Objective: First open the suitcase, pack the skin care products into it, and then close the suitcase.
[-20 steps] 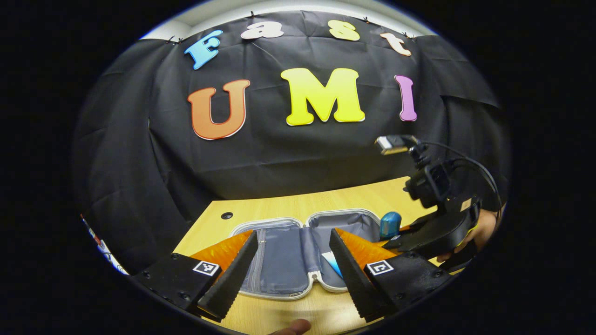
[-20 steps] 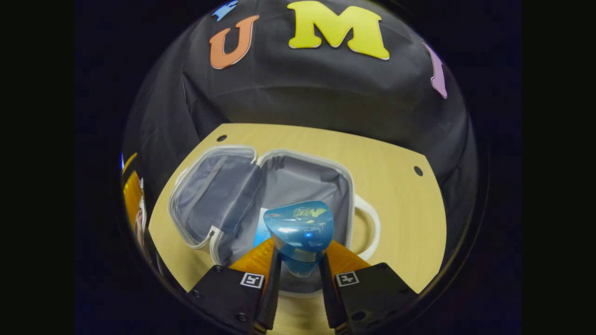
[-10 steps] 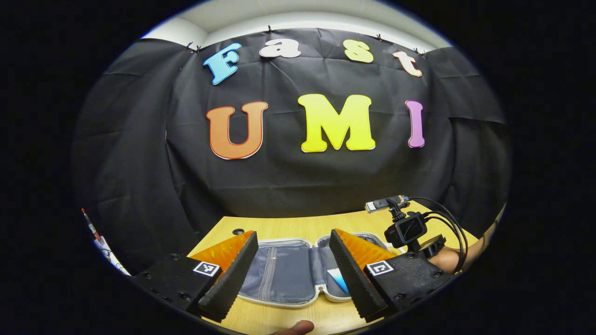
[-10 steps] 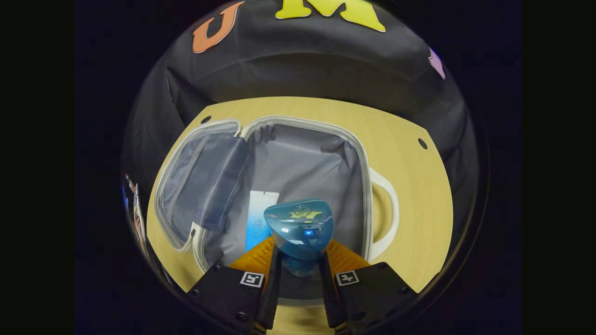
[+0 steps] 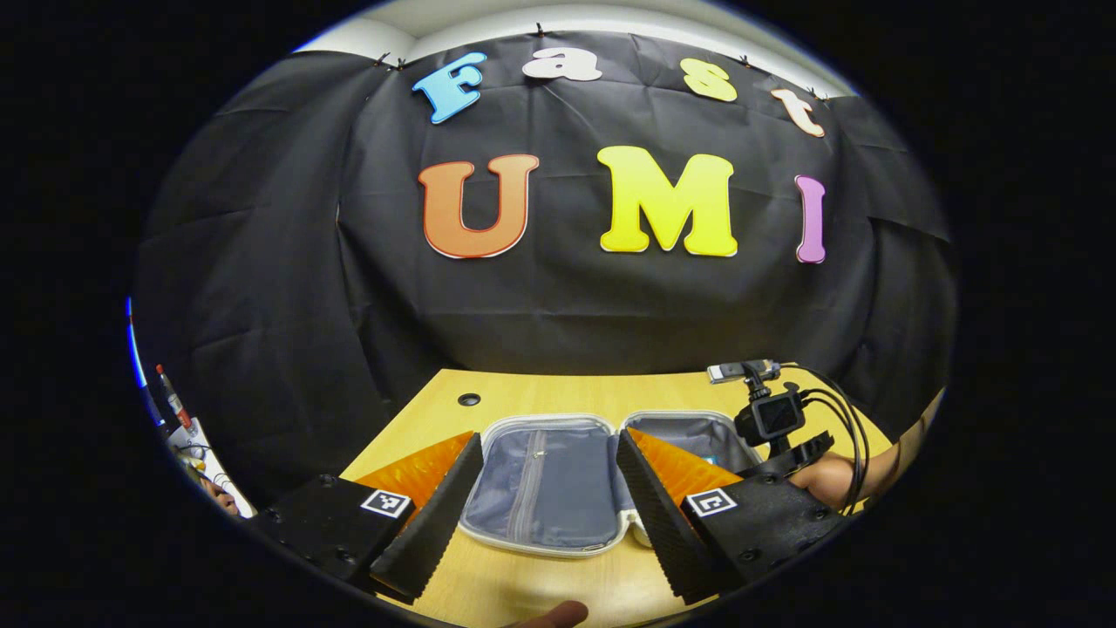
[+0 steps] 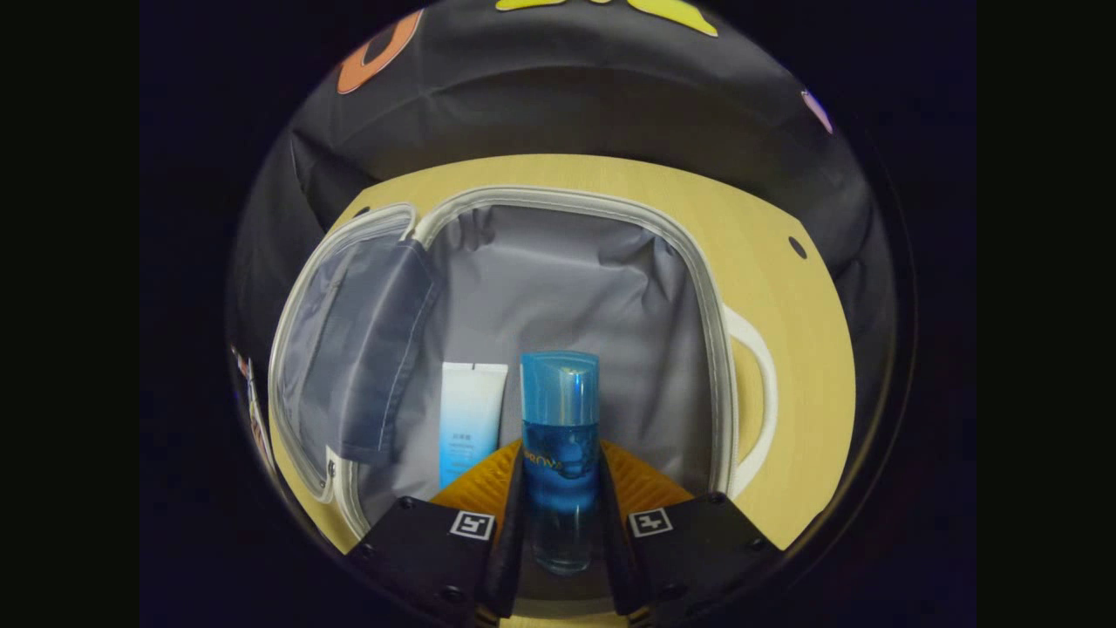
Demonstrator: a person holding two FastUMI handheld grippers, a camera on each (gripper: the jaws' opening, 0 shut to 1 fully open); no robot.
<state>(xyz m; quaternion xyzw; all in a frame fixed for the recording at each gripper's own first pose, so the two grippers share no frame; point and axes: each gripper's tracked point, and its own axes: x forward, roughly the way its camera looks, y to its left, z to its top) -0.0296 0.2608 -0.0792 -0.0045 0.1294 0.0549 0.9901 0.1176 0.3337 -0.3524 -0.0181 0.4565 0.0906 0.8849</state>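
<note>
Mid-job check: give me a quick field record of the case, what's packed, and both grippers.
suitcase: open flat on the table, grey lining up
lid half: left of the main half, zip pocket showing
packed: white-and-blue tube lying in the main half
in hand: blue bottle, lying along the fingers, cap pointing away
right gripper: shut on the bottle, over the main half beside the tube
left gripper: open, holding nothing, near the front of the case
handle: white, on the right side

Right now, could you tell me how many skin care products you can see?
2. A blue bottle is held between the right gripper jaws, over the open suitcase. A white-and-blue tube lies inside it, just left of the bottle. Others may be hidden.
</note>
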